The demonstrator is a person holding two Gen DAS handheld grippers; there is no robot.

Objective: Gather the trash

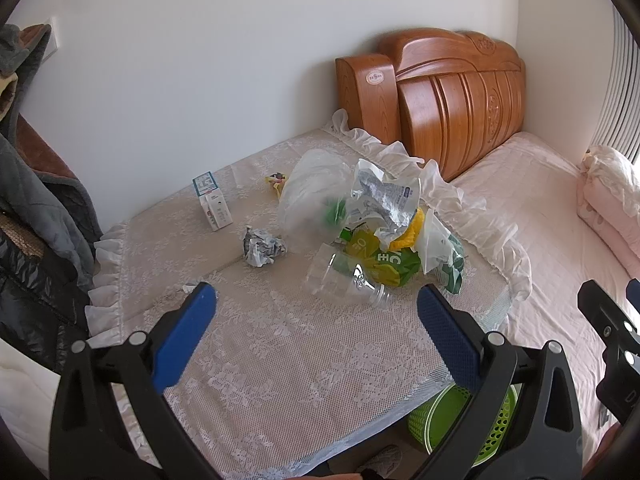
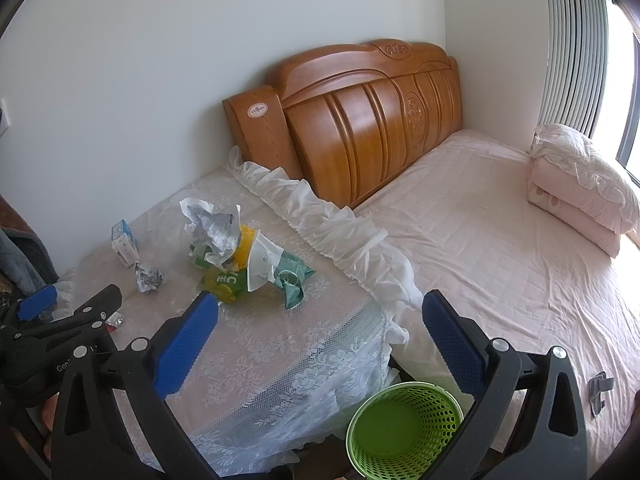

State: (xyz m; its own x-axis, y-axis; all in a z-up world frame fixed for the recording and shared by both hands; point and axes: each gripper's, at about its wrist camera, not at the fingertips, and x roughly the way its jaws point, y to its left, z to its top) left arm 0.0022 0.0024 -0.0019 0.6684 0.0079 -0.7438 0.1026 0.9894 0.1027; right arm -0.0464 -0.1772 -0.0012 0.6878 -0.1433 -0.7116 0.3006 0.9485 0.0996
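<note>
Trash lies on a lace-covered table (image 1: 300, 360): a clear plastic cup (image 1: 340, 280) on its side, a crumpled paper ball (image 1: 262, 248), a small white box (image 1: 214, 206), a clear bag (image 1: 312, 196), a silvery wrapper (image 1: 380, 196) and a green-yellow packet (image 1: 380, 260). My left gripper (image 1: 315, 288) hovers open just short of the cup, nothing between its blue pads. My right gripper (image 2: 320, 295) is open and empty over the table's near right corner, with the trash pile (image 2: 240, 256) ahead. A green mesh basket (image 2: 354, 414) stands empty on the floor below it.
A bed with a pink sheet (image 2: 480, 240) runs along the table's right side, with a wooden headboard (image 2: 360, 120) behind and folded bedding (image 2: 580, 192) by the window. Dark jackets (image 1: 40, 220) hang at the left. A small grey item (image 2: 600, 390) lies on the bed.
</note>
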